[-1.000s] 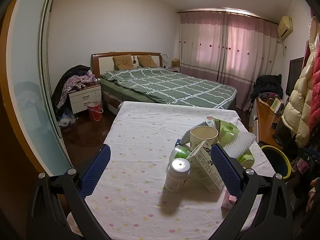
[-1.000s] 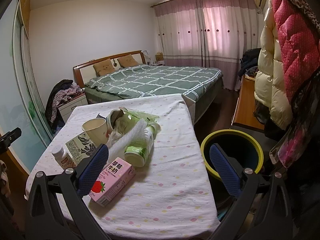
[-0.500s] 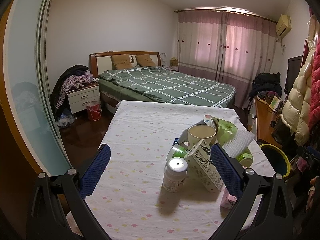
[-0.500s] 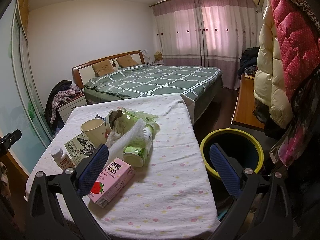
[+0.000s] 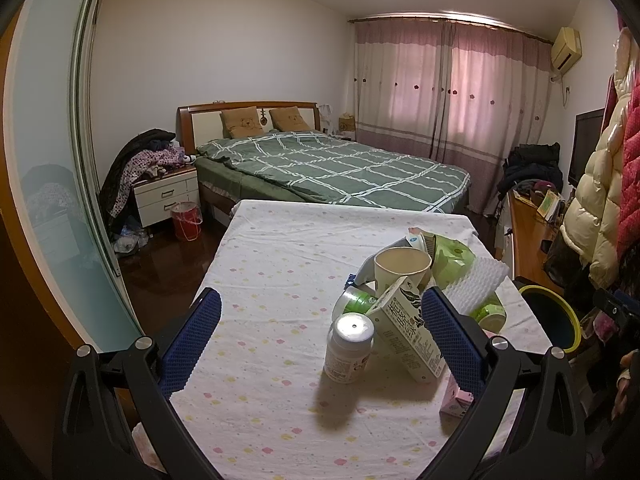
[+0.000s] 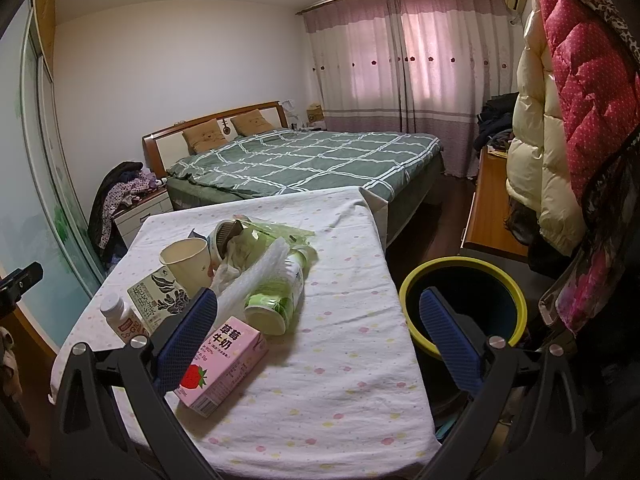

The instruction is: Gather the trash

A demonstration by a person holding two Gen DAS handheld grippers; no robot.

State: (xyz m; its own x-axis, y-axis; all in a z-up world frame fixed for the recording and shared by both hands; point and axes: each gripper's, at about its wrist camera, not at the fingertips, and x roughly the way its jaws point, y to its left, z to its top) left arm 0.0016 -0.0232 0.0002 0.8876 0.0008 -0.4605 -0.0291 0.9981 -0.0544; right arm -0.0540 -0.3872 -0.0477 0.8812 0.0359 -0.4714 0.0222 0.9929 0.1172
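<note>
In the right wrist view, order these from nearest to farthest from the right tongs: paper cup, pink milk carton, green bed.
1. Pink milk carton, by the left finger of the right tongs.
2. Paper cup, farther back, left on the table.
3. Green bed, beyond the table.

The tabletop [image 5: 280, 280] wears a matt cotton-looking cloth, slightly wrinkled, printed with small pastel dots. On it, the small bottle [image 5: 347, 350] is smooth white plastic with a shiny foil-like cap, and the paper cup [image 5: 402, 270] is plain and dull. The pink carton [image 6: 220, 364] is coated card with a faint sheen (its printed strawberry glossy-looking). The white foam sheet [image 6: 256, 276] looks ribbed and rough. The bin [image 6: 464, 304] has a smooth yellow plastic rim. Each gripper pad [image 6: 182, 342] is blue with a knobbly, rubbery texture on matt black plastic arms with bright metal screws. The far floor [image 5: 160, 276] is dark, glossy wood.
</note>
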